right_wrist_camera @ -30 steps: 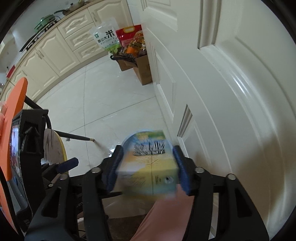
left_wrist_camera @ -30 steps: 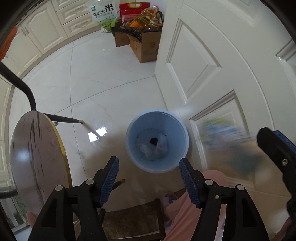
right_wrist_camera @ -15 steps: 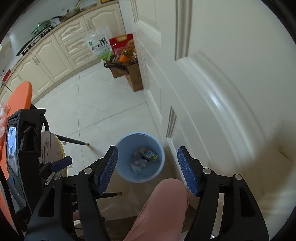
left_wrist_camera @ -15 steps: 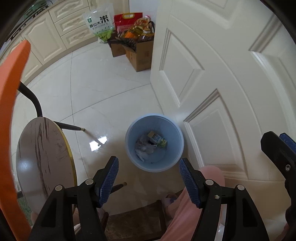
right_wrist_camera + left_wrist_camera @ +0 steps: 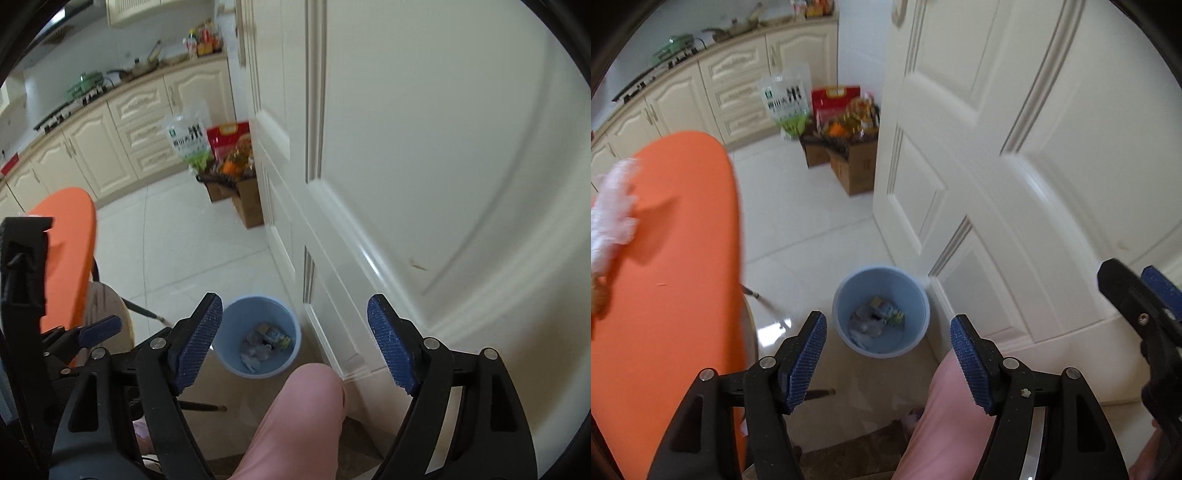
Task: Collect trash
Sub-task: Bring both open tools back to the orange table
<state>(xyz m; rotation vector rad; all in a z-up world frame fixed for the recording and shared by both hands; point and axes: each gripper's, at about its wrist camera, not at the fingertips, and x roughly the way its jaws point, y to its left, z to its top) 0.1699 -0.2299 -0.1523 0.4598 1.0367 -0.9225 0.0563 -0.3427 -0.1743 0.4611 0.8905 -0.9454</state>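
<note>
We are holding both grippers over the blue bin [image 5: 881, 311] — left gripper [image 5: 888, 356] and right gripper [image 5: 295, 341] jaws opening wide, gripping nothing — a carton [image 5: 886, 309] lying inside.

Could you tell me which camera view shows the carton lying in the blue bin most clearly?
The left wrist view: the carton sits unobstructed inside the blue bin. The right wrist view shows the carton smaller.

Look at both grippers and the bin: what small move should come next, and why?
Probably swing the left gripper toward the orange table for the pink-white scrap. Both it and the right gripper are empty, jaws opening, and the carton already lies in the bin.
</note>
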